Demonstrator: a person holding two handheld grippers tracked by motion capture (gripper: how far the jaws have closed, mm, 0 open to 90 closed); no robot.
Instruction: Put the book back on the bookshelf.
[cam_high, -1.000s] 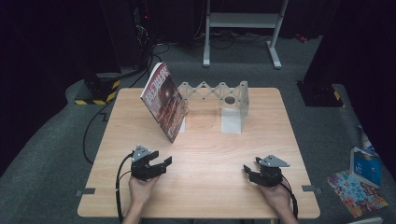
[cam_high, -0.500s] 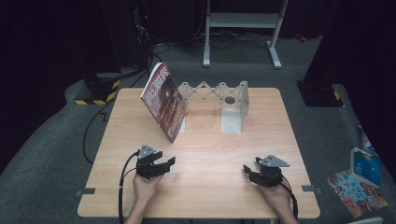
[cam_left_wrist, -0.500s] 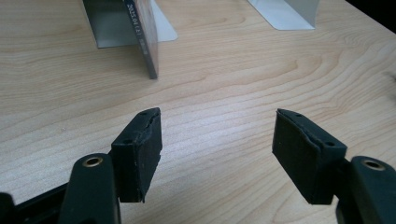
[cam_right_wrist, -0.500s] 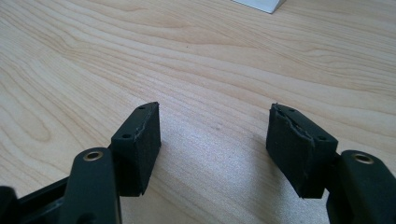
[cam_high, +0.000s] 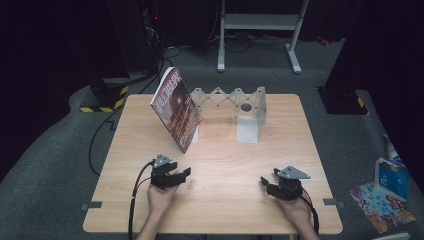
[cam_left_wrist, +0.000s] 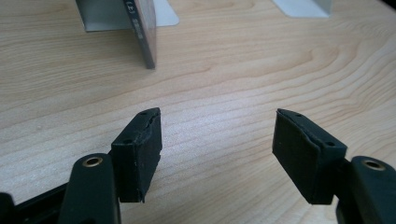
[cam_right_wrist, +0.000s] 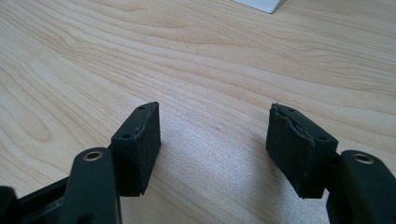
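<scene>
A red book (cam_high: 175, 109) leans tilted against the left end of a white expandable book rack (cam_high: 235, 102) at the back of the wooden table (cam_high: 220, 165). My left gripper (cam_high: 181, 175) rests low over the table's front left, open, with nothing between its jaws; its own view shows the book's lower corner (cam_left_wrist: 142, 32) ahead. My right gripper (cam_high: 266, 184) sits at the front right, open and empty, over bare wood (cam_right_wrist: 215, 130). A hand holds each gripper from below.
The rack's right bookend foot (cam_high: 248, 130) stands mid-table behind the grippers. Beside the table on the floor lie a blue box (cam_high: 391, 179) and a colourful sheet (cam_high: 382, 205). A white frame stand (cam_high: 260, 30) is behind the table.
My left gripper has shifted a little to the right and lower toward the table. The right gripper has stayed where it was.
</scene>
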